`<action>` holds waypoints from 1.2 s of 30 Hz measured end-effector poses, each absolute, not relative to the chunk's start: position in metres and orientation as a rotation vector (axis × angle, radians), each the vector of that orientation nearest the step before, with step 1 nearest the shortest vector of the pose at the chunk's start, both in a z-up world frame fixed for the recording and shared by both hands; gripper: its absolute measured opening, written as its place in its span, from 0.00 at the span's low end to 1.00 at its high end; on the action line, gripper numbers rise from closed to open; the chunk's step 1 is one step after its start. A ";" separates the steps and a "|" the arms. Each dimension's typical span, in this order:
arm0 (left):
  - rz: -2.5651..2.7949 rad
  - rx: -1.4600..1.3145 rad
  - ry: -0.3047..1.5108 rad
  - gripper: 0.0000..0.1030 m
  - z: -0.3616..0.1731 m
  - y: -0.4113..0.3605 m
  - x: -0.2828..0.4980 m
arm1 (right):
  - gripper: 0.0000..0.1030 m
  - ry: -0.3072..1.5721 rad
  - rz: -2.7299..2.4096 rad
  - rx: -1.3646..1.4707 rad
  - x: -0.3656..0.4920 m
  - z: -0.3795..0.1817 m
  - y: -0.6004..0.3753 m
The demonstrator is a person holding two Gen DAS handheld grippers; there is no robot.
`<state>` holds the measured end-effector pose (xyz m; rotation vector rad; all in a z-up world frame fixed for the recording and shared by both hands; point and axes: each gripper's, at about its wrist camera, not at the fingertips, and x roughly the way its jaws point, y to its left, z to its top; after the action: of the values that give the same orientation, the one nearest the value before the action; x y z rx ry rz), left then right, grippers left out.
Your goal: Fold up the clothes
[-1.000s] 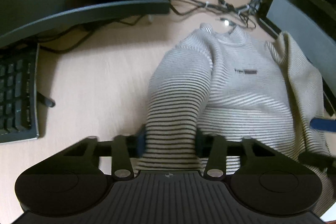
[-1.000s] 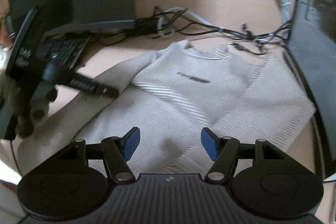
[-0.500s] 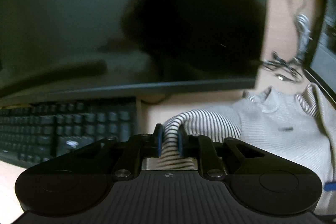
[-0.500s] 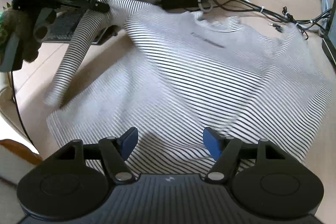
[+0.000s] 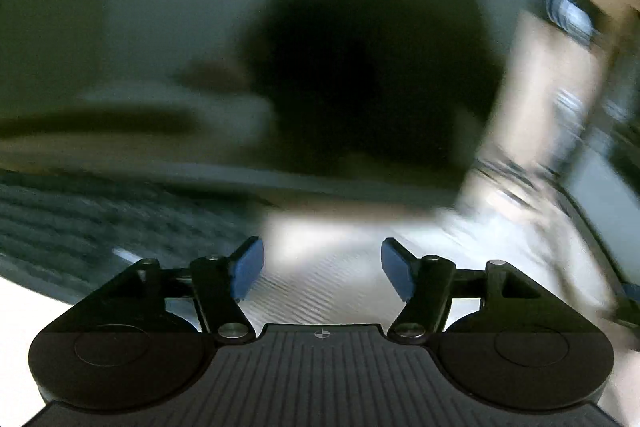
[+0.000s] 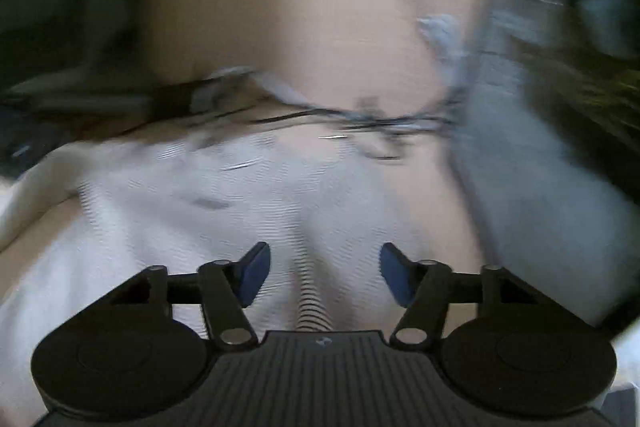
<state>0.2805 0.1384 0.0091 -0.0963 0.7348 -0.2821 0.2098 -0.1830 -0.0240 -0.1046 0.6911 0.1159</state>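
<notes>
Left tool (image 5: 322, 269) opening above sweater (image 5: 320, 291)

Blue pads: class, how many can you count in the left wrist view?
2. One blue pad stands left of the striped cloth, the other right of it. No more show; blur may hide detail.

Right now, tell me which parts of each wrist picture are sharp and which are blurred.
Left wrist view: left gripper sharp, monitor and striped shirt smeared by motion. Right wrist view: right gripper sharp, shirt and cables blurred.
</notes>
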 end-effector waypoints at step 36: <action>-0.674 -0.161 0.920 0.92 -0.040 0.053 0.268 | 0.65 0.696 0.162 -0.269 0.199 -0.025 -0.163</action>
<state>0.2681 0.0527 -0.0398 -0.1608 0.9201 -0.6744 0.1986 -0.1635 -0.0251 -0.2689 0.6965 0.1621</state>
